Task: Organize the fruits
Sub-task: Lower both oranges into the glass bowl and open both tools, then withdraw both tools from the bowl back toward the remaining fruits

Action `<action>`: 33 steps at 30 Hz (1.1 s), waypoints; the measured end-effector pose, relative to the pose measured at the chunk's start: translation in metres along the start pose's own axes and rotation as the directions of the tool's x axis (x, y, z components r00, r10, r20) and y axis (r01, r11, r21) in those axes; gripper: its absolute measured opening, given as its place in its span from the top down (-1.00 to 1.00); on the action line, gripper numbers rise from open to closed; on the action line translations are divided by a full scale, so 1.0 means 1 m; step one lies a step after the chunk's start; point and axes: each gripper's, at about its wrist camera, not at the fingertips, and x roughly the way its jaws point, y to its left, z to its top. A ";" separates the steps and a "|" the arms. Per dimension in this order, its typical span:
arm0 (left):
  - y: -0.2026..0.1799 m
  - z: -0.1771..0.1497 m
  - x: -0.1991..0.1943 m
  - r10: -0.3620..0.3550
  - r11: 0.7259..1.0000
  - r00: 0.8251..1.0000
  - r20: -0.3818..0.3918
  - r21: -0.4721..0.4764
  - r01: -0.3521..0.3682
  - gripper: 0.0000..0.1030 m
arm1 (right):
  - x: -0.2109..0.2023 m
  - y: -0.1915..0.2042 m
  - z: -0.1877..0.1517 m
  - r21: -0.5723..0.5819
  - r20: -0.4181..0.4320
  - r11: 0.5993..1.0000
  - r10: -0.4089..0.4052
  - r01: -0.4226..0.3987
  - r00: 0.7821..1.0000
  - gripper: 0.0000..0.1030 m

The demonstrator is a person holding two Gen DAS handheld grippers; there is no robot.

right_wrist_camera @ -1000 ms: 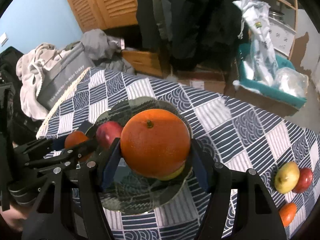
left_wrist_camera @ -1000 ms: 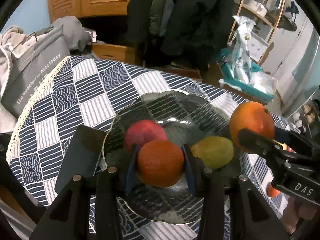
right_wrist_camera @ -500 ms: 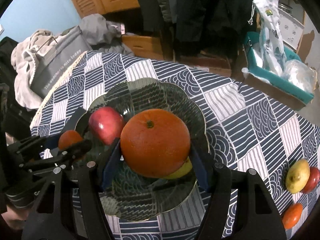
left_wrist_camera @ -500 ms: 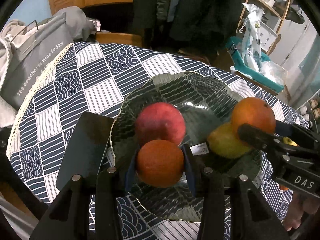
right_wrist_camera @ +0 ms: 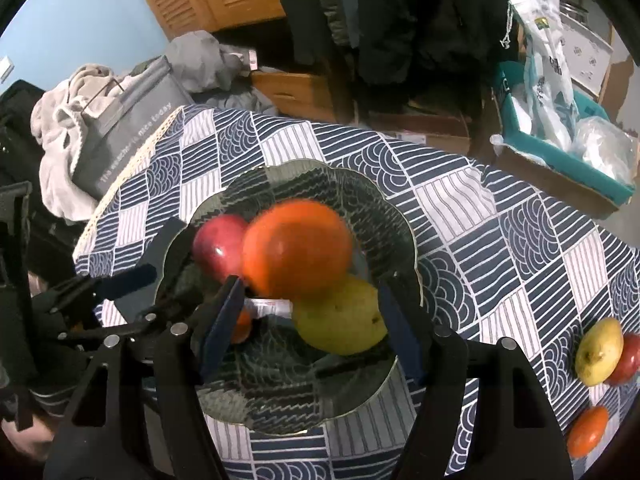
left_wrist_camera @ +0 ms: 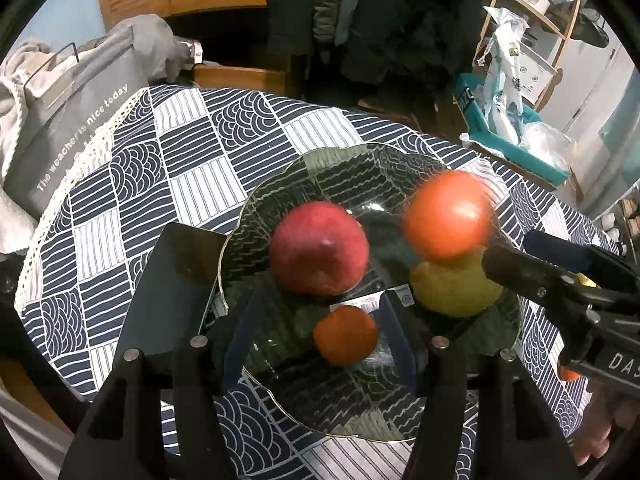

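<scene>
A dark glass plate (left_wrist_camera: 352, 164) (right_wrist_camera: 400, 216) on the patterned cloth holds a red apple (left_wrist_camera: 318, 246) (right_wrist_camera: 218, 246) and a yellow-green pear (left_wrist_camera: 456, 290) (right_wrist_camera: 340, 318). A small orange (left_wrist_camera: 345, 335) (right_wrist_camera: 241, 326) lies on the plate between the spread fingers of my open left gripper (left_wrist_camera: 320, 332). A big orange (left_wrist_camera: 446, 214) (right_wrist_camera: 296, 248), blurred, sits against the apple and above the pear, just beyond my open right gripper (right_wrist_camera: 310, 320). The right gripper's fingers (left_wrist_camera: 560, 276) reach in from the right of the left wrist view.
A dark flat slab (left_wrist_camera: 172, 292) lies by the plate's left edge. A yellow pear (right_wrist_camera: 598, 352), a red apple (right_wrist_camera: 624, 360) and an orange (right_wrist_camera: 588, 432) lie on the cloth at the right. A grey bag (left_wrist_camera: 76, 120) stands past the table's left edge.
Both grippers opened. The small orange dropped from the left one onto the plate. The big orange left the right one and moved forward onto the plate, blurred with motion.
</scene>
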 end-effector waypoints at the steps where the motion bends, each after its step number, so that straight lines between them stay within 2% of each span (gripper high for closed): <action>1: -0.002 0.000 -0.002 -0.004 1.000 1.000 0.005 0.003 0.004 -0.22 | 0.000 0.000 -0.001 -0.001 0.001 1.000 -0.001 0.001 1.000 -0.37; 13: -0.015 0.004 -0.029 -0.015 0.999 0.997 0.077 0.031 0.012 -0.22 | -0.040 -0.002 -0.003 -0.022 0.114 0.996 -0.084 0.087 0.990 -0.37; 24: -0.035 0.007 -0.067 -0.061 0.997 0.986 0.153 0.051 0.053 -0.22 | -0.094 -0.004 -0.006 -0.020 0.244 0.987 -0.151 0.161 0.958 -0.37; 33: -0.063 0.008 -0.101 -0.129 0.989 0.970 0.205 0.095 0.111 -0.23 | -0.141 -0.013 -0.020 0.005 0.318 0.981 -0.185 0.194 0.930 -0.37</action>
